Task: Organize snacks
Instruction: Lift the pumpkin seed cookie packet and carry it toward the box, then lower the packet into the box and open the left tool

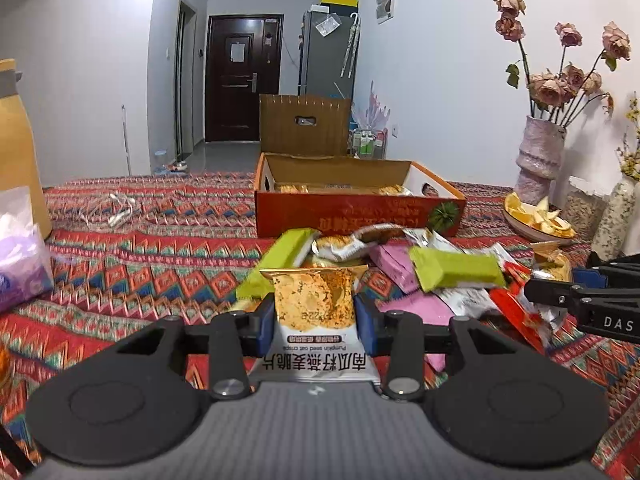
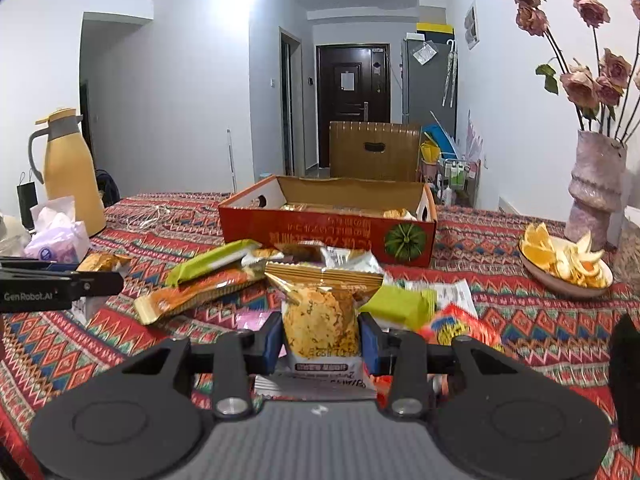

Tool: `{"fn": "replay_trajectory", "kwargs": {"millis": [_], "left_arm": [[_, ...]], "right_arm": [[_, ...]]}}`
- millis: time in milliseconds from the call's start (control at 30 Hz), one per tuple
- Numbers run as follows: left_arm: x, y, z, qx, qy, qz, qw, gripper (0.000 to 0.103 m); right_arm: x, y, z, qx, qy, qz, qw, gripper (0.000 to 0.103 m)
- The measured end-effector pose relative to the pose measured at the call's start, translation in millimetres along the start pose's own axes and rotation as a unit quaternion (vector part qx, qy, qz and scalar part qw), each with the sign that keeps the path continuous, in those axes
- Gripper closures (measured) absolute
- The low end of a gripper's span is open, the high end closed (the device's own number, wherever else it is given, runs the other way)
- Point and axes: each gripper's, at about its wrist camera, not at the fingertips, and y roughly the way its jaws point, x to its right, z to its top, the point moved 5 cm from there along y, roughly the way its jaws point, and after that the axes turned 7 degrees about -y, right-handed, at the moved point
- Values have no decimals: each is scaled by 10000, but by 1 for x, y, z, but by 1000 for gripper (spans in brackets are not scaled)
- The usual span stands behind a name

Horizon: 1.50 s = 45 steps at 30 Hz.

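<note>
A: A white-walled room with a dark door at the back; up front, a tabletop (image 1: 140, 240) under a woven red zigzag cloth. What does the left wrist view give you?

B: The left claw (image 1: 315, 318) is closed on a crinkly foil oat crisp packet (image 1: 314, 300), blue pads pressed into its sides, the packet standing upright. Beyond it a loose snack pile (image 1: 400, 264) of glossy green, pink and silver wrappers lies mid-tabletop. Behind the pile, toward the far edge, sits the open orange cardboard box (image 1: 360, 212), with a few packets already inside. The right claw pokes in from the right edge of the view.

A: And the right wrist view?

B: Much the same. The right claw (image 2: 320, 342) pinches a second crisp packet (image 2: 320, 316), gold-topped and puffy. The box (image 2: 328, 232) is straight ahead, past a flat orange bar (image 2: 192, 296) and a green bar (image 2: 212, 264). A plate of orange peel (image 2: 560, 260) rests near the right edge, a rough pink vase (image 2: 596, 188) behind it, a smooth yellow jug (image 2: 72, 172) at the far left.

A: So which step?

B: I'd judge both packets are being carried to the box. Next each must clear the near wall of the box, then be let go inside. Gently; the crisps look brittle.
</note>
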Motion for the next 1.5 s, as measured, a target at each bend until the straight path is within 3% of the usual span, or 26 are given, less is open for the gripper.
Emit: {"fn": "replay_trajectory", "kwargs": {"millis": [933, 1200, 1500], "left_arm": [[10, 124, 107, 141, 75, 36, 9999, 62], [12, 180, 148, 221, 136, 109, 9996, 62], [11, 268, 191, -71, 83, 306, 9995, 62]], "right_arm": [[34, 153, 97, 139, -54, 158, 9998, 64], [53, 202, 129, 81, 66, 211, 9997, 64], [89, 273, 165, -212, 264, 172, 9993, 64]]}}
